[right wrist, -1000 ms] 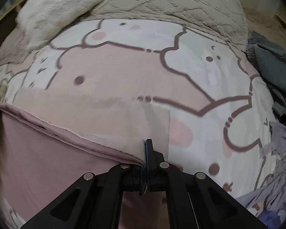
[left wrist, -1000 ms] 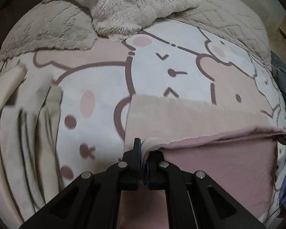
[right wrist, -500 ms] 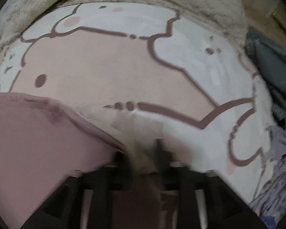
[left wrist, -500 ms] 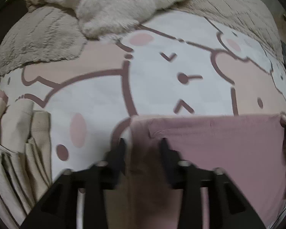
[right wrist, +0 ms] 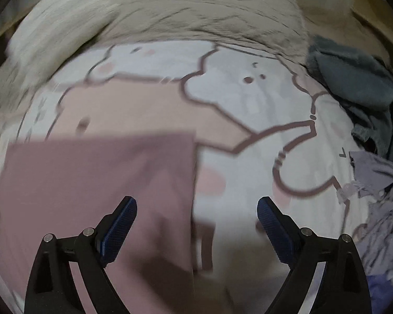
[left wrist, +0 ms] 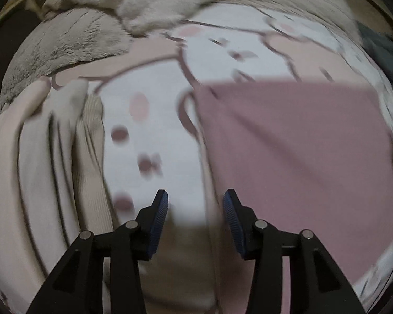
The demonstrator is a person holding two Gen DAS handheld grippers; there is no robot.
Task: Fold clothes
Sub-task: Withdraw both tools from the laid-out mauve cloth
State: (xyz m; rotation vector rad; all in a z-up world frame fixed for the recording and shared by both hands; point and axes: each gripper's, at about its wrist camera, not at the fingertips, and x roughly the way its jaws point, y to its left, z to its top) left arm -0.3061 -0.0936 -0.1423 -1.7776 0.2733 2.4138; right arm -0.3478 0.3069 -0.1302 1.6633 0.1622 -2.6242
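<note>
A mauve-pink garment lies flat, folded into a rectangle, on the cartoon-print bedsheet. It also shows in the right wrist view. My left gripper is open and empty, above the garment's left edge. My right gripper is wide open and empty, above the garment's right edge. Both views are blurred by motion.
Cream clothes lie in folds at the left. A fluffy blanket and a beige quilt lie at the back. A grey-green garment and lilac clothes are piled at the right.
Both grippers held the garment's near edge a second ago, carried it forward over the rest, then opened and let go. Both have since pulled back from the fold.
</note>
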